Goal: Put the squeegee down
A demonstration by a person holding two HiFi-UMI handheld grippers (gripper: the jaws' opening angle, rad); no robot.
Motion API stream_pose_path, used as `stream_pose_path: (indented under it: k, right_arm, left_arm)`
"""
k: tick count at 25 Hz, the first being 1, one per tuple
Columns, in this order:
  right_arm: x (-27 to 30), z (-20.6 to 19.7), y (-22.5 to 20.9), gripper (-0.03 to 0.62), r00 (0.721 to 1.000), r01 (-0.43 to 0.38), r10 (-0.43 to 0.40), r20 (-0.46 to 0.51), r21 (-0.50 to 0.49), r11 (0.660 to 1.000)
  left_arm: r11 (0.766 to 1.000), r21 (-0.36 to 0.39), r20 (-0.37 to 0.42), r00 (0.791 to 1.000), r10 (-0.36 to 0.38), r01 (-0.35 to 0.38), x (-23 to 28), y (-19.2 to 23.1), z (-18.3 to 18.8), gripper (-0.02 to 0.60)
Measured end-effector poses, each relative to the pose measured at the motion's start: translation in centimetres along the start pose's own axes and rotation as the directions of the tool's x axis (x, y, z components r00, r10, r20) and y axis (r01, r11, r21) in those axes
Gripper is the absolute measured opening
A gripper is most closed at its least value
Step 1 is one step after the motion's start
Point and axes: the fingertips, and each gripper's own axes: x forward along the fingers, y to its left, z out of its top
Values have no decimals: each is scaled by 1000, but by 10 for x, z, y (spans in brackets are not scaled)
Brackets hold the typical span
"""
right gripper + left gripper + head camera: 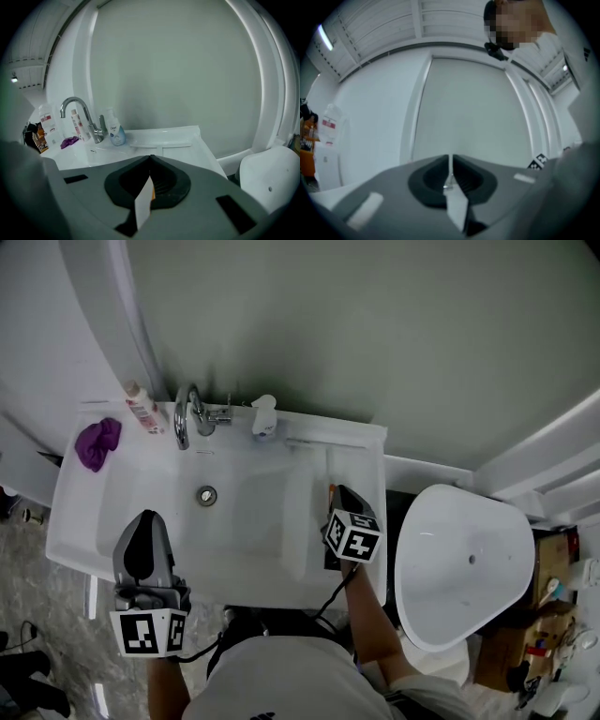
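Observation:
The squeegee point(331, 488) shows only as an orange tip and a dark strip on the flat right ledge of the white sink point(246, 521); my right gripper covers most of it. The right gripper point(343, 493) hangs just above that ledge, jaws shut together with nothing between them. In the right gripper view the right gripper point(150, 158) points down toward the ledge, and an orange sliver of the squeegee point(152, 192) peeks out below the jaws. My left gripper point(145, 519) is over the sink's front left, shut and empty. In its own view the left gripper point(450, 158) faces a pale wall.
A chrome tap point(187, 414) stands at the back of the sink, with a pink-capped bottle point(142, 407) and a purple cloth point(97, 443) to its left and a soap bottle point(264, 415) to its right. A white toilet point(464, 563) sits right of the sink. The drain point(207, 494) is mid-basin.

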Motion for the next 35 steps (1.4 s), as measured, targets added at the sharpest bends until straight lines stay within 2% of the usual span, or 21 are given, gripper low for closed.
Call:
stream_pose_path:
  k: [7, 19, 29, 35]
  right_arm:
    - [-61, 21, 21, 0, 992, -37, 35, 121, 13, 999]
    - [-160, 38, 52, 2, 957, 9, 12, 290, -72, 997]
    - [-235, 51, 68, 2, 910, 57, -25, 413, -66, 996]
    - [-273, 56, 83, 2, 875, 54, -8, 484, -82, 995]
  left_arm:
    - [996, -11, 30, 996, -88, 88, -8, -9, 10, 18]
    - [974, -22, 82, 972, -221, 224, -30, -23, 26, 15]
    - [953, -23, 119, 947, -299, 303, -49, -32, 40, 15]
    - [943, -23, 129, 936, -327, 332, -63, -36, 46, 17]
